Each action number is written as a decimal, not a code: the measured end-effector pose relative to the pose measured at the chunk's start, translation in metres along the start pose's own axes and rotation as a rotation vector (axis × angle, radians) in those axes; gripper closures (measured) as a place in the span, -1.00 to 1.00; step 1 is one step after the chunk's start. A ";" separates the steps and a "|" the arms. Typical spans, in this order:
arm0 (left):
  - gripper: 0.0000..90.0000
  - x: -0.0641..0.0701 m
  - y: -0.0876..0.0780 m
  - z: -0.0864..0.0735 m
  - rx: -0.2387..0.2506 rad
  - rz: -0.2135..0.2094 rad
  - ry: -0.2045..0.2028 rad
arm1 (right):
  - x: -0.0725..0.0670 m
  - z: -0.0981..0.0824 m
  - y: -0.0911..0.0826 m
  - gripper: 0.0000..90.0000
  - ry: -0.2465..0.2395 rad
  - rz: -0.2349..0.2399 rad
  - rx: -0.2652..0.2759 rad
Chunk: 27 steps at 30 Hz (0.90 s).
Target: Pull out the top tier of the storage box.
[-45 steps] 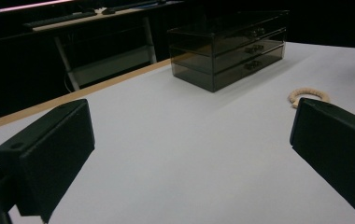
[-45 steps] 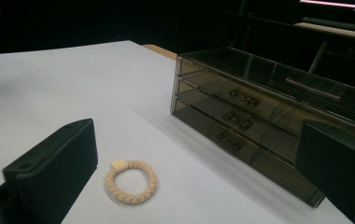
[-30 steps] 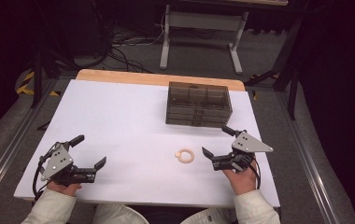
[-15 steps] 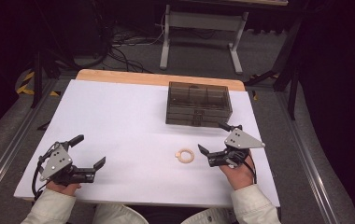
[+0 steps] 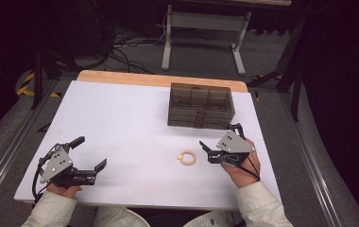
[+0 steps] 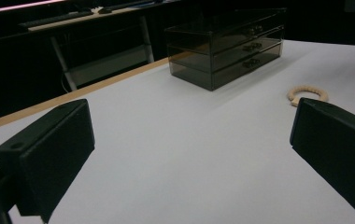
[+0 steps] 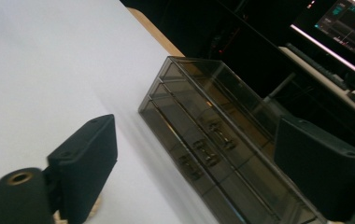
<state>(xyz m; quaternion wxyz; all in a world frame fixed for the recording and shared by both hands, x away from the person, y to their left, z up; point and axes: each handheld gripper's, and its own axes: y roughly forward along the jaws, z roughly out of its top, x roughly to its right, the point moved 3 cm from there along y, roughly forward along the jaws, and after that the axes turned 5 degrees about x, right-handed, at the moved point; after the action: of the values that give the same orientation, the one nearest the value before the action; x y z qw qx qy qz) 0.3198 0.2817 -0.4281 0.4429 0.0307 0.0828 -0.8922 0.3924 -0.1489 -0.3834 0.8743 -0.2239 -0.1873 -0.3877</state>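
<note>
Two grippers rest low over the white table [image 5: 121, 123]: the left gripper [image 5: 91, 156] waits near the front edge, jaws spread wide and empty, well apart from the work. The right gripper [image 5: 214, 142] sits just beside the beaded ring [image 5: 187, 157], which lies flat in front of the smoked drawer box [image 5: 200, 105], apparently lining up a pickup. Its jaws have just been closing but remain parted, nothing between them, ring untouched.

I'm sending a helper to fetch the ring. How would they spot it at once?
On the white table, look nearer the person than the smoky clear drawer box. The ring lies flat just left of the right gripper: a small, pale beige beaded loop, the only loose thing there.
</note>
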 end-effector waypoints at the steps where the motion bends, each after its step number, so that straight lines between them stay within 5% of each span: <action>1: -0.98 0.000 0.000 0.000 0.000 0.000 0.000 | 0.000 0.001 0.001 -0.61 -0.022 -0.013 -0.011; 11: -0.98 0.000 0.000 0.000 -0.001 -0.001 0.000 | -0.005 0.007 0.006 -0.43 -0.208 -0.079 -0.083; 27: -0.98 -0.002 -0.001 0.000 0.008 0.002 -0.007 | -0.009 0.009 0.015 -0.29 -0.376 -0.149 -0.147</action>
<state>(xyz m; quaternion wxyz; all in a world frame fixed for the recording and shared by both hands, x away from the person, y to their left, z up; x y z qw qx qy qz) 0.3197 0.2838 -0.4272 0.4440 0.0292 0.0777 -0.8922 0.3968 -0.1295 -0.3847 0.7742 -0.3408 -0.3345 -0.4154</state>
